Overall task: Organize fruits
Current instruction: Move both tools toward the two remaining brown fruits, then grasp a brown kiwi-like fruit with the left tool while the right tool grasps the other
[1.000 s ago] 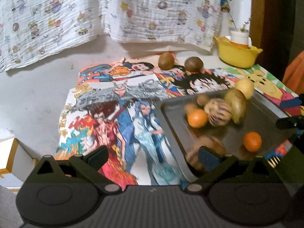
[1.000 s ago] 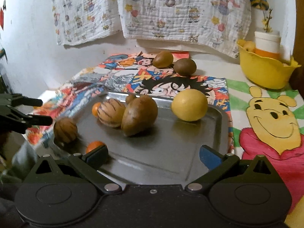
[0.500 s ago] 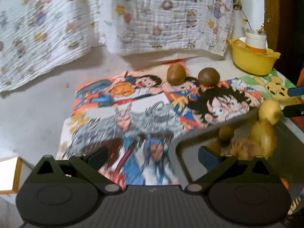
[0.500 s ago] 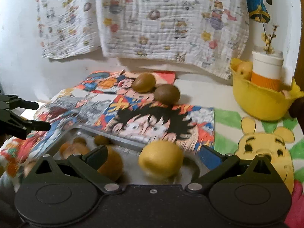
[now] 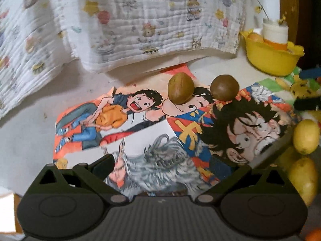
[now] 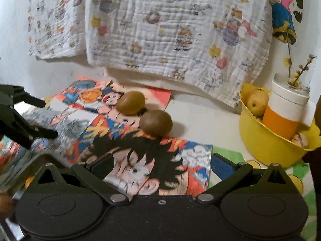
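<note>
Both views have swung up off the tray toward two brown fruits [image 5: 202, 91]; left gripper [image 5: 162, 165] and right gripper [image 6: 162, 165] gape wide, empty.

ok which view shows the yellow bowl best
The right wrist view: the yellow bowl sits large and near, with the fruit and the orange and white cup inside it visible. The left wrist view shows it smaller, at the upper right edge, its contents less clear.
</note>
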`<act>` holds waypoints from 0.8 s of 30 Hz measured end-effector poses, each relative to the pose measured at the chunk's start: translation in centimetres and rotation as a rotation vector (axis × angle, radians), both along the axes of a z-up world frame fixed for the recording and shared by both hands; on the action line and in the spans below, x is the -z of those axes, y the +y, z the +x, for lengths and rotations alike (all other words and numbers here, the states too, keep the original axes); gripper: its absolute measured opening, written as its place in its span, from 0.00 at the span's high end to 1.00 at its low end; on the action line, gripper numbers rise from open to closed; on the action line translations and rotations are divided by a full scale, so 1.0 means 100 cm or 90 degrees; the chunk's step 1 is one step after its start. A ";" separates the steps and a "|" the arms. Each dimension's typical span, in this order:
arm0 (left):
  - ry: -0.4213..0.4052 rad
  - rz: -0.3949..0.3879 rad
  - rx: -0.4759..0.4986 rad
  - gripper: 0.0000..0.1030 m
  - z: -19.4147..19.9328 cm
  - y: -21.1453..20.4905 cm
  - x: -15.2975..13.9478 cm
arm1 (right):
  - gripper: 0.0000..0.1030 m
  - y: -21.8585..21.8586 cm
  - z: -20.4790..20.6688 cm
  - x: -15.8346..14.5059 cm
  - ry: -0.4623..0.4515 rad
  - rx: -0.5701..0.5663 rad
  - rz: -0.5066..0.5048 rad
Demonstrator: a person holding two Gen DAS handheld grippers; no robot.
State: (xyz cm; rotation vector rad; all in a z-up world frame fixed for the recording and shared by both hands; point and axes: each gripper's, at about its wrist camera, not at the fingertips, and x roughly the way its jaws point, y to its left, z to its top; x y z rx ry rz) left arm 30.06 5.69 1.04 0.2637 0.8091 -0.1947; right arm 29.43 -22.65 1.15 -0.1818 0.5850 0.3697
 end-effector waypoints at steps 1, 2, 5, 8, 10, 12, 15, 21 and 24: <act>0.000 0.009 0.007 0.00 0.006 -0.002 0.003 | 0.01 -0.001 0.007 0.001 0.006 0.001 0.008; 0.000 0.016 0.015 0.01 0.011 -0.003 0.005 | 0.01 -0.001 0.014 0.003 0.013 0.001 0.016; -0.005 0.027 0.031 0.00 0.026 -0.005 0.009 | 0.01 -0.003 0.032 0.007 0.033 0.003 0.032; -0.007 0.028 0.044 0.00 0.042 -0.004 0.014 | 0.01 -0.001 0.042 0.011 0.031 -0.007 0.045; -0.013 0.026 0.056 0.00 0.050 -0.004 0.017 | 0.01 0.003 0.048 0.014 0.024 -0.025 0.038; -0.022 0.023 0.066 0.01 0.059 -0.004 0.019 | 0.01 0.009 0.053 0.017 0.013 -0.042 0.012; -0.042 0.004 0.083 0.01 0.075 -0.003 0.022 | 0.01 0.021 0.065 0.022 0.004 -0.073 -0.028; -0.050 -0.071 0.100 0.01 0.106 -0.003 0.024 | 0.01 0.042 0.093 0.035 0.014 -0.109 -0.088; -0.046 -0.104 0.104 0.01 0.120 -0.005 0.026 | 0.04 0.048 0.106 0.041 0.034 -0.111 -0.086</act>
